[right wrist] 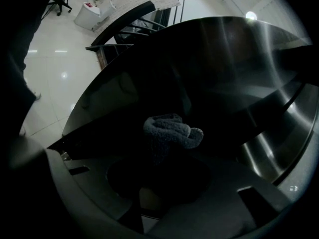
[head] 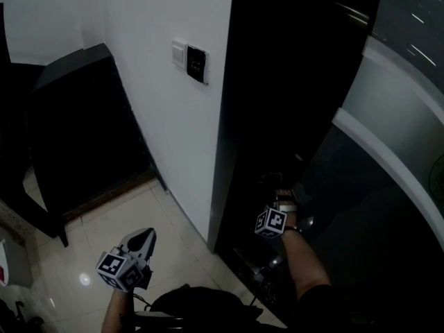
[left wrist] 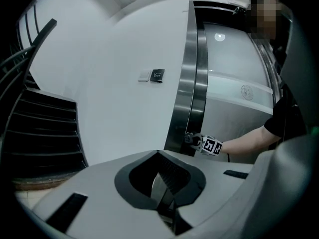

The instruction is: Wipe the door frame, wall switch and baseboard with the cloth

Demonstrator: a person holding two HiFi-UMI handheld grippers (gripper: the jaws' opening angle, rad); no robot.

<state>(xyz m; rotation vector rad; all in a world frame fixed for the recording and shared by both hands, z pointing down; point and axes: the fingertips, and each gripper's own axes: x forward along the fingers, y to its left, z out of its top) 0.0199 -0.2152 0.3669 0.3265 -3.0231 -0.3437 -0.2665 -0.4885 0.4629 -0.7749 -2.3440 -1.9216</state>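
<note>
The right gripper (head: 276,201) is clamped on the grey cloth (right wrist: 172,132), held low against the dark door frame (head: 227,151), whose long axis runs straight up from the jaws; the left gripper (head: 142,241), jaws together and empty, hangs over the floor (head: 139,214); the wall switch (head: 180,53) sits high above, left of the frame.

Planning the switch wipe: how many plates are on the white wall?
2: a white plate and a black plate right beside it, both on the wall near the door frame. Others may lie out of view.
</note>
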